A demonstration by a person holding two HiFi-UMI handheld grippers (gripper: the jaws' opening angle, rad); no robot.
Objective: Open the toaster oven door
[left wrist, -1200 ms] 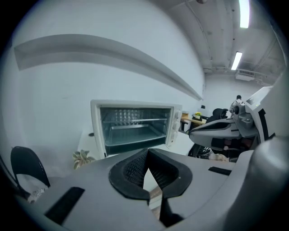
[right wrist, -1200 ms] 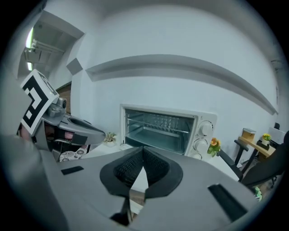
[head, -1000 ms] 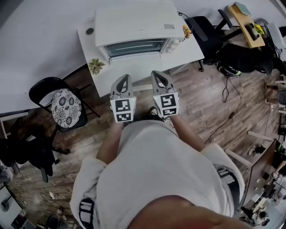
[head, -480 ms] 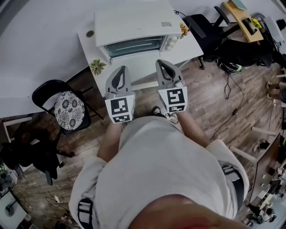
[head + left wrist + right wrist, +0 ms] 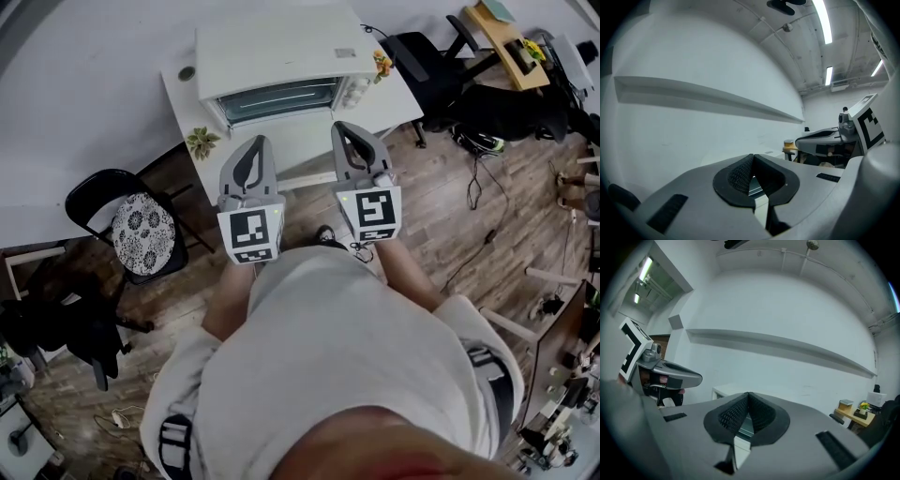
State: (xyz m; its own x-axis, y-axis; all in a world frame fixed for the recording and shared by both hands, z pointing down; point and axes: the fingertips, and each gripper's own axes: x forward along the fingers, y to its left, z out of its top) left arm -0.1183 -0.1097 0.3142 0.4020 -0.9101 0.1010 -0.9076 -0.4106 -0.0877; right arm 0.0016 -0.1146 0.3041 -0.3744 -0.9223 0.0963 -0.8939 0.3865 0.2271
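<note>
In the head view, the toaster oven (image 5: 281,52) sits on a white table (image 5: 183,94) at twelve o'clock from both grippers. Its glass door (image 5: 281,99) is closed and faces me, though I can't make out its handle from up here. The left gripper (image 5: 254,142) and right gripper (image 5: 338,128) are side by side, both pointing to twelve o'clock. Their tips are clear of the door, but how high above the table edge I can't tell. The person's torso hides the hands. A small plant (image 5: 201,141) stands at ten o'clock from the left gripper, and a black chair (image 5: 141,232) at eight o'clock.

In the left gripper view, the jaws are fully closed, pad against pad, with nothing between them. Below the tips, a small gap lets through only a sliver of the oven's glass. The gripper's own body blocks the rest. At three o'clock the right gripper's marker cube is cut off by the frame edge.

In the right gripper view, the jaws are likewise pressed together and empty. The same narrow slice of oven shows under the pads. The left gripper sits at nine o'clock, partly cut off.
</note>
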